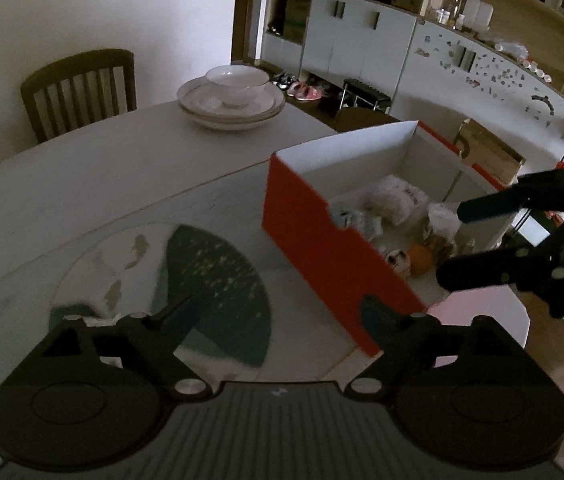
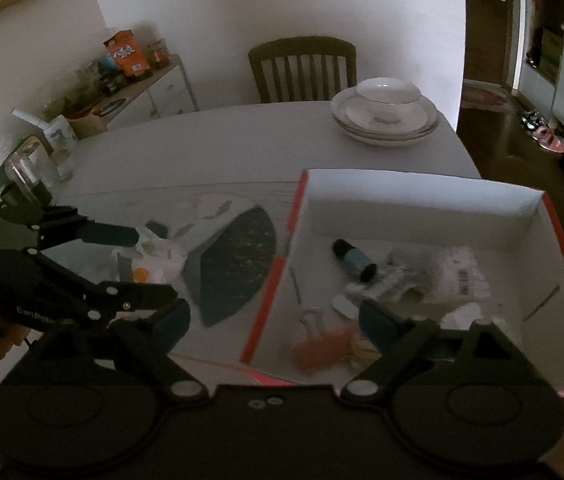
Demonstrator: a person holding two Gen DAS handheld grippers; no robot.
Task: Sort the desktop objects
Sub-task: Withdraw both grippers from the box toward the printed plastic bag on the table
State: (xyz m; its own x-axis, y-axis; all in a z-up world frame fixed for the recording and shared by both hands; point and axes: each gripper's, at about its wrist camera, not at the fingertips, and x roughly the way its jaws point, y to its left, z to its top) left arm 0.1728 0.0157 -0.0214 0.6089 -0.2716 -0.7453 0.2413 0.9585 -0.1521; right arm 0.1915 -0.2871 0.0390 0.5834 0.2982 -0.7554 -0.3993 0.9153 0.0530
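Note:
A red box with a white inside [image 1: 314,240] [image 2: 422,200] stands on the table, open at the top. In it lie a small dark bottle with a blue label [image 2: 354,258], white packets [image 2: 456,276] [image 1: 394,200], a pink clip [image 2: 318,346] and an orange thing [image 1: 420,258]. My right gripper [image 2: 276,320] [image 1: 456,244] hangs open over the box's near end with nothing between its fingers. Left of the box, my left gripper [image 1: 278,312] [image 2: 142,264] is open above a white packet with an orange spot [image 2: 158,256] that lies on the table.
A round glass plate with a dark teal pattern [image 1: 210,272] [image 2: 234,264] lies left of the box. Stacked plates with a bowl [image 1: 230,100] [image 2: 386,116] sit at the table's far end, before a chair [image 2: 302,68]. A glass jar [image 2: 26,168] stands at the left edge.

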